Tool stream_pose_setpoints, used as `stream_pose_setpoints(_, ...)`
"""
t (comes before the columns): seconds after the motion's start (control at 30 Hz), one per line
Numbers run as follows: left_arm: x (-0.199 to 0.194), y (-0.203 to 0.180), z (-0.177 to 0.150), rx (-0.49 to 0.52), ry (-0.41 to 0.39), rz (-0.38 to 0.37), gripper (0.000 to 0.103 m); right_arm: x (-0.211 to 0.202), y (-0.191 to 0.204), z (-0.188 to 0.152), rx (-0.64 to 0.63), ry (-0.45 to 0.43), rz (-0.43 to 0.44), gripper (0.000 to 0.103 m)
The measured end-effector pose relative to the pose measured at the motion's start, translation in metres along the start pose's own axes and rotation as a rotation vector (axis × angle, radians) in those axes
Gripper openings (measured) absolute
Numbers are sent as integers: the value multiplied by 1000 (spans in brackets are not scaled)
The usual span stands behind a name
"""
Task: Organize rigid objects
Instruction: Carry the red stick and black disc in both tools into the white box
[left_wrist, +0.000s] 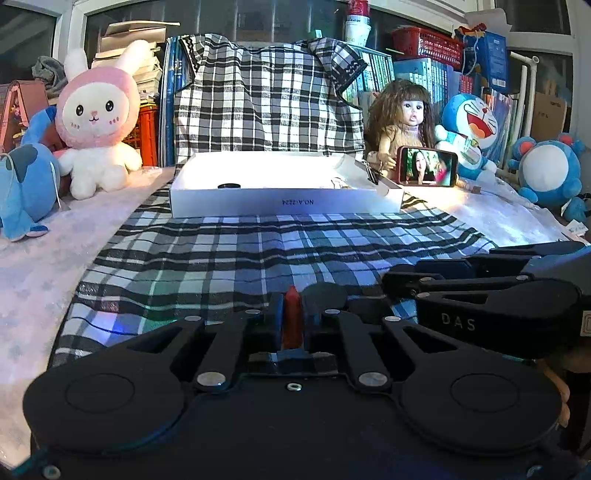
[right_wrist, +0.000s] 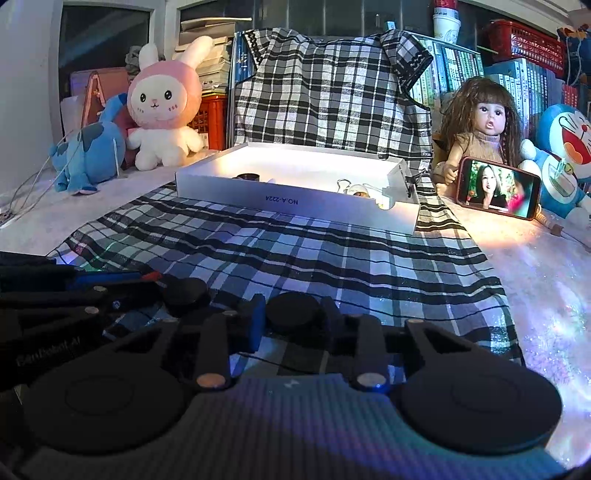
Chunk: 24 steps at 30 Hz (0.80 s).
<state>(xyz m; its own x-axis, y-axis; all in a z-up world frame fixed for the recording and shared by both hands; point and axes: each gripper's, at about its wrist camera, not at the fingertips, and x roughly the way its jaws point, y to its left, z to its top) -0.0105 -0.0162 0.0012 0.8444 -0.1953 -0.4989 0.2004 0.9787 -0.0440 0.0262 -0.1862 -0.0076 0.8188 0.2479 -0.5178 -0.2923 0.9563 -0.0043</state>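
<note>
With the left tongs (left_wrist: 293, 317) clamped on the red stick (left_wrist: 292, 321) and the right tongs (right_wrist: 293, 317) clamped on the black disc (right_wrist: 293, 313), lift both straight up — clear of the cloth (right_wrist: 332, 251) — before heading for the white box (right_wrist: 295, 199).

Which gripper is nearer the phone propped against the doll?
Right. The right gripper sits on the phone's side of the checked cloth; the left gripper is beside it, farther from the phone.
</note>
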Motion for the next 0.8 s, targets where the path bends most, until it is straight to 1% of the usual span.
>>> stream_pose_setpoints(0.33, -3, 5, 5, -4, -17, 14, 10, -6, -13, 3, 51, -22, -27, 37)
stream_pose_setpoints(0.8, 2, 13, 25, -13, -21, 9, 10, -9, -21, 15, 53, -40, -52, 37)
